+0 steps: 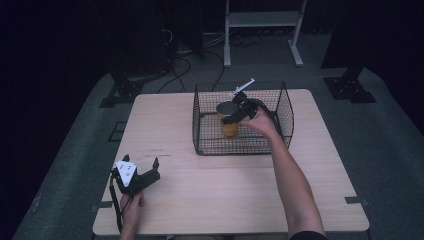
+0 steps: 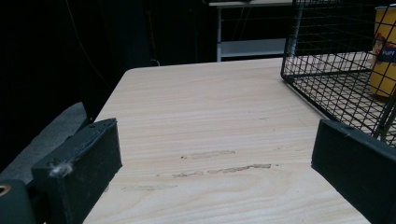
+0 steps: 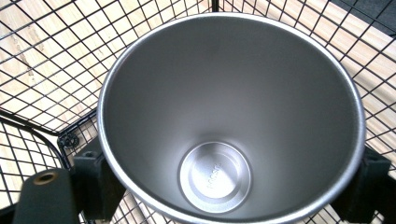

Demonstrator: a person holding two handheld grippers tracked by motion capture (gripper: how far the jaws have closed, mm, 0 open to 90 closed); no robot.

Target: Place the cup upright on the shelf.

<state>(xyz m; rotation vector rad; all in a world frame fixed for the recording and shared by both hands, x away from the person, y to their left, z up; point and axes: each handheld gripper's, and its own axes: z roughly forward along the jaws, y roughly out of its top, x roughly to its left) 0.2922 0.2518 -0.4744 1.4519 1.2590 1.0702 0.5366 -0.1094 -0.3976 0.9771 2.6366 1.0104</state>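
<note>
Overhead, your work surface is a pale wood-grain table (image 1: 210, 200) with rounded corners, standing on grey carpet in a dark room. Beyond its far edge you have a white metal rack (image 1: 262, 30) and a tangle of black cables (image 1: 185, 60) on the floor. Dark stand bases sit at the left and right of the table's far end. In the left gripper view the tabletop shows a few scuffed streaks near its middle.

A black wire basket (image 1: 200, 135) rests on the far half of the table, its open top facing up.

The cup (image 1: 229, 125) stands upright inside the basket, on the basket's floor. Its outer wall is yellow-orange, with a small printed label visible in the left gripper view (image 2: 385, 56). Its inside is brushed steel, tapering to a round base stamped with lettering too small to read (image 3: 215, 175). The rim is a thin bright ring.

Your right gripper (image 1: 240, 107) reaches down into the basket from above, and its jaws are clamped on the cup, one on either side of the wall just below the rim.

Your left gripper (image 1: 142, 175) rests on the table near the front left corner, well apart from the basket, jaws spread wide with nothing between them.
</note>
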